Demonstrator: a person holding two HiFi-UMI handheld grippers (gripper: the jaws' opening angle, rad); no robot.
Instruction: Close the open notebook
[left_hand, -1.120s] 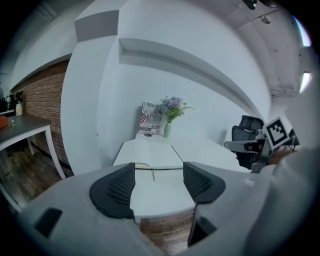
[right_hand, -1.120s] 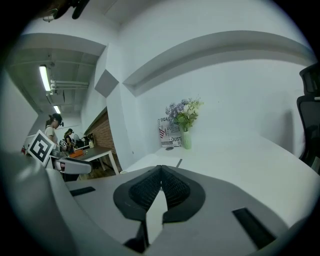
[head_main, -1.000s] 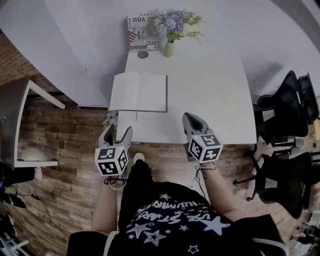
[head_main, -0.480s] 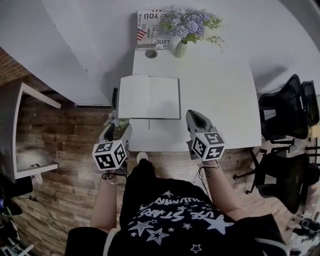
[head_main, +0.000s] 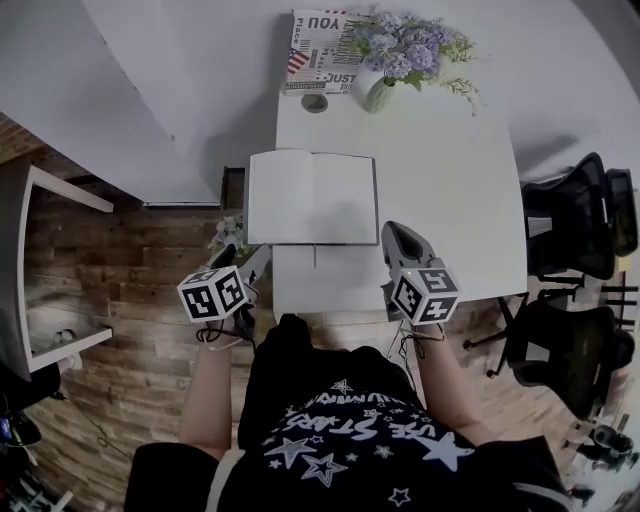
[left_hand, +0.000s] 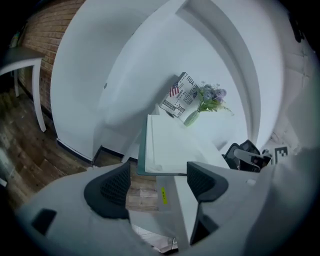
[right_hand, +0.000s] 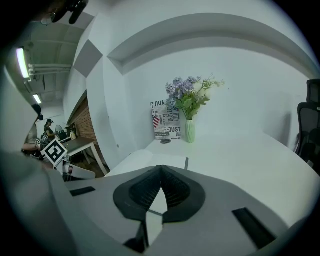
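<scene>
White notebook (head_main: 312, 197) was found open, flat on counter (head_main: 440, 200) | left claw (left_hand: 157, 182) just opened wider, nothing between | right claw (right_hand: 160, 187) pressed together, empty | left cover judged best pinched at edge, swung over spine

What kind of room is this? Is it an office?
Probably an office or study room: a white desk holds an open notebook, black swivel chairs stand beside it, and a vase of flowers decorates it.

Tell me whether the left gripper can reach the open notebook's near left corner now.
Probably yes: the left gripper, fingers just opened wider with nothing between them, points at the notebook; only bare table lies ahead of it.
</scene>
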